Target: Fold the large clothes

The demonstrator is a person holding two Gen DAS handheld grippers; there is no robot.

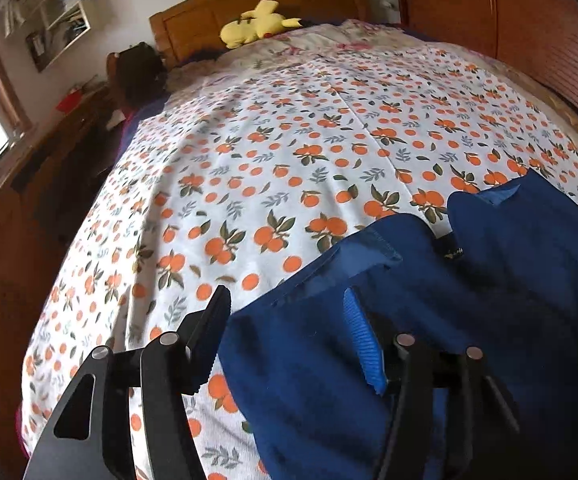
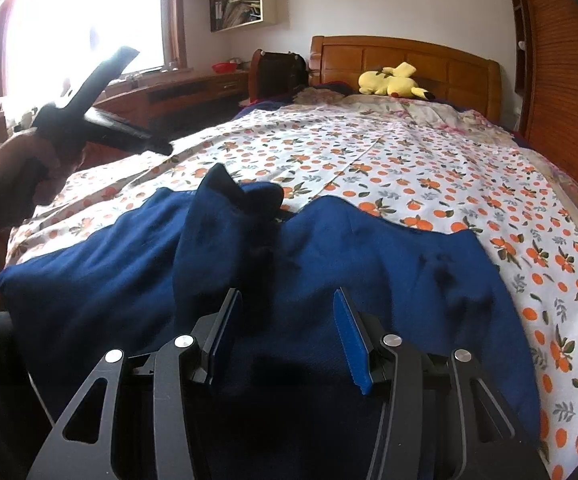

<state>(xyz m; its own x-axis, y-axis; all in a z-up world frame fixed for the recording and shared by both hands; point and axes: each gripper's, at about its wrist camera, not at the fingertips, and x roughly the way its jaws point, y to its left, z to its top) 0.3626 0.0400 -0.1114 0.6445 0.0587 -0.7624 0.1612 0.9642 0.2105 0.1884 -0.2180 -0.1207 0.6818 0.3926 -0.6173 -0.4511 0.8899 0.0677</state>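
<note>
Left gripper [image 2: 129, 100] open, empty, raised off the blue garment [image 2: 329, 248]. Right gripper [image 2: 287, 340] half open over it (no grip). Regrasp edges evenly.

From my left wrist view the dark blue knitted garment [image 1: 329, 380] runs off the bottom and right edges, and it hides part of my left gripper's [image 1: 289, 320] right finger. A bright overexposed window [image 2: 81, 20] washes out everything outside. The white wall shelf's [image 2: 249, 8] contents are too small to tell.
</note>
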